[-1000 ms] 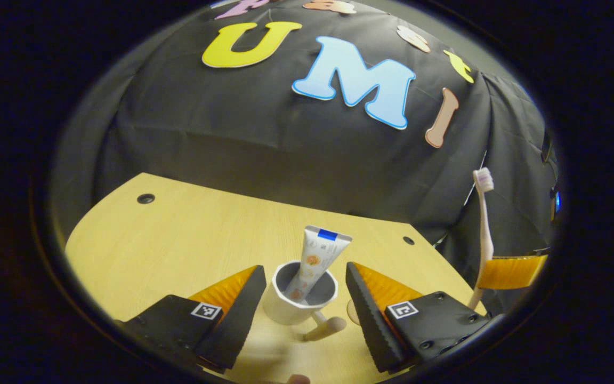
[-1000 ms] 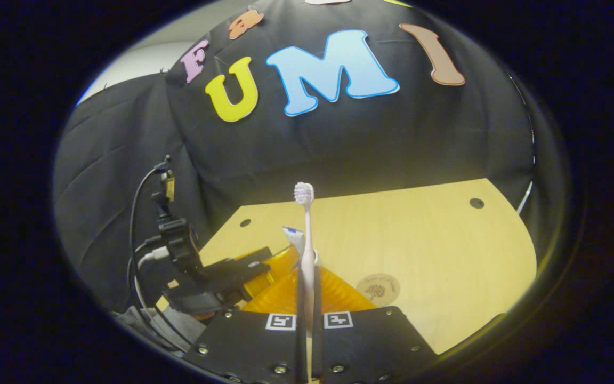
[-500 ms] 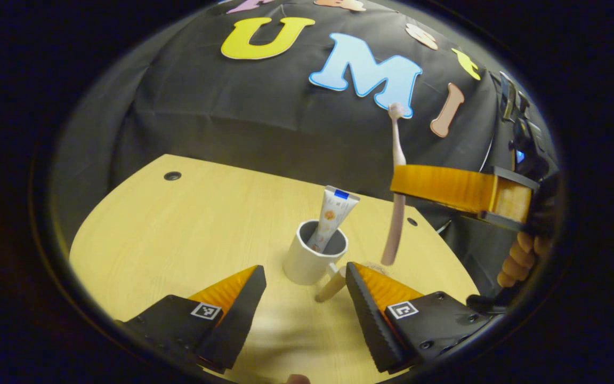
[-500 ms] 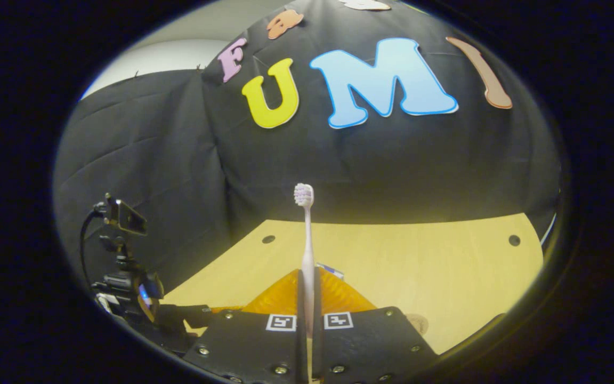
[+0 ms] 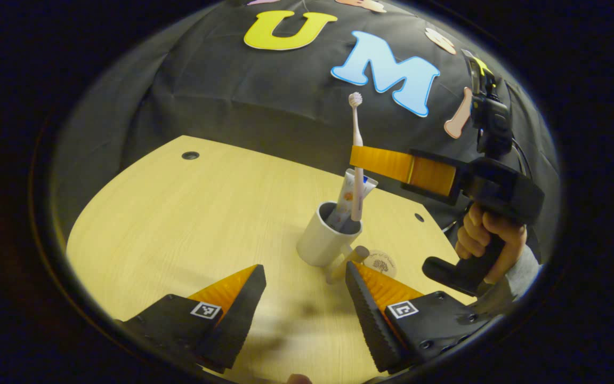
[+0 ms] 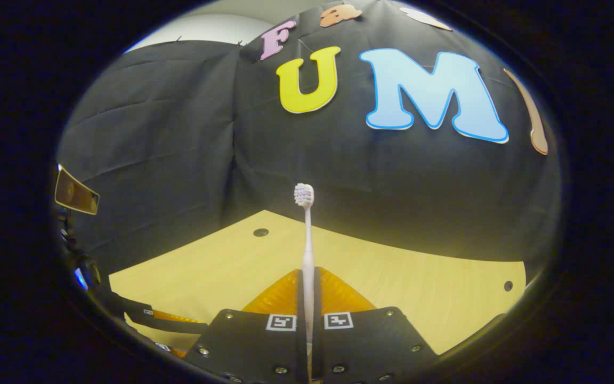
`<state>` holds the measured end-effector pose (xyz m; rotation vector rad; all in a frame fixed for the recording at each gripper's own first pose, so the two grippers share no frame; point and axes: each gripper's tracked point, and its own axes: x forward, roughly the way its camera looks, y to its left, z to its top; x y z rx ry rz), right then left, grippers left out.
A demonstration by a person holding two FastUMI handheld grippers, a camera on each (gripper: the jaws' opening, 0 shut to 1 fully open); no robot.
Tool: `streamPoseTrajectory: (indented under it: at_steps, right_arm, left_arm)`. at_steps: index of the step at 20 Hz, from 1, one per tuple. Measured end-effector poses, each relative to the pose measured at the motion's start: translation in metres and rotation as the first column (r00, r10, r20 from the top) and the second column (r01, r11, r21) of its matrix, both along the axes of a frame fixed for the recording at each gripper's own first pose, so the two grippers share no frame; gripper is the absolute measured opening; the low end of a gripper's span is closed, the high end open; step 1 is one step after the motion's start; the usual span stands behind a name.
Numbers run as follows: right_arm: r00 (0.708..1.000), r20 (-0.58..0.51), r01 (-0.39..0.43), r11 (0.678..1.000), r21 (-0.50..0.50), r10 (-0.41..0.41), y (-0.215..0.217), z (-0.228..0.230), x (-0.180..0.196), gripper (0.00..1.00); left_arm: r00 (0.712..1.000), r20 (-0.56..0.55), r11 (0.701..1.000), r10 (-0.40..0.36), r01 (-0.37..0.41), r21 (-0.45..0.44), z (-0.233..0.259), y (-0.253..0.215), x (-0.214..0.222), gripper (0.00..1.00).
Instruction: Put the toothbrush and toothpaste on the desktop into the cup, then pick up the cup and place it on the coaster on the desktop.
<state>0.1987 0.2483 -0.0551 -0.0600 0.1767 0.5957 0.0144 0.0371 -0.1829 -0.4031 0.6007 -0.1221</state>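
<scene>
In the left gripper view a white cup (image 5: 324, 241) with a wooden handle stands on the wooden desktop (image 5: 179, 213). A toothpaste tube (image 5: 345, 193) leans inside it. My right gripper (image 5: 356, 159) hangs above the cup, shut on a pale pink toothbrush (image 5: 357, 133). The brush is upright, bristles up, and its lower end dips inside the cup's rim beside the tube. A round coaster (image 5: 382, 262) lies just right of the cup. My left gripper (image 5: 305, 290) stands open, short of the cup. In the right gripper view the toothbrush (image 6: 307, 240) rises from between the shut fingers of the right gripper (image 6: 307, 304).
A hand (image 5: 491, 242) holds the right gripper's grip at the right of the desktop. Cable holes (image 5: 190, 155) sit near the desk's far edge, with the black cloth wall behind. The left gripper (image 6: 168, 317) shows low at the left of the right gripper view.
The right gripper has carried the toothbrush leftward and down, so its end now sits in the cup. The left gripper has drawn back from the cup, still open.
</scene>
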Motion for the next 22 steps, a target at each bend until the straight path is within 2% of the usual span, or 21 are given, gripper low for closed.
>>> streamPoseTrajectory:
  at_steps: [1,2,7,9,17,18,20,21,22]
  right_arm:
    - [1.000,-0.003,-0.007,1.000,-0.007,0.007,0.003,-0.004,0.001,0.05]
    - [1.000,-0.006,-0.012,1.000,-0.018,0.012,0.009,-0.009,0.004,0.05]
    - [1.000,0.008,-0.009,0.996,-0.084,0.010,0.012,-0.025,0.017,0.06]
    - [1.000,0.000,-0.009,0.996,-0.085,0.009,0.014,-0.028,0.016,0.06]
    - [1.000,-0.022,-0.005,0.994,-0.112,0.002,0.010,-0.038,0.012,0.09]
    - [1.000,-0.018,0.006,0.993,-0.117,-0.008,0.008,-0.036,0.012,0.11]
    - [1.000,-0.014,0.007,0.993,-0.115,-0.009,0.006,-0.035,0.011,0.10]
    - [1.000,-0.014,0.006,0.994,-0.113,-0.008,0.005,-0.035,0.005,0.19]
    - [1.000,-0.013,0.004,0.994,-0.110,-0.006,0.005,-0.033,0.002,0.21]
  left_arm:
    - [1.000,-0.006,1.000,0.006,-0.006,-0.003,0.000,0.000,0.000,0.94]
    - [1.000,-0.013,1.000,0.012,-0.012,-0.007,-0.002,0.002,0.000,1.00]
    - [0.999,-0.038,1.000,0.022,-0.023,-0.014,-0.006,0.002,-0.006,1.00]
    - [0.999,-0.045,1.000,0.022,-0.023,-0.013,-0.008,0.002,-0.009,0.98]
    - [0.998,-0.070,1.000,0.006,-0.007,-0.014,-0.010,0.000,-0.014,1.00]
    - [0.997,-0.071,1.000,0.004,-0.005,-0.014,-0.011,0.000,-0.014,0.94]
    - [0.997,-0.076,1.000,0.003,-0.004,-0.014,-0.011,0.000,-0.014,0.98]
    - [0.997,-0.078,1.000,0.002,-0.004,-0.016,-0.011,0.000,-0.015,0.98]
    - [0.997,-0.080,1.000,0.003,-0.004,-0.016,-0.010,0.000,-0.015,0.98]
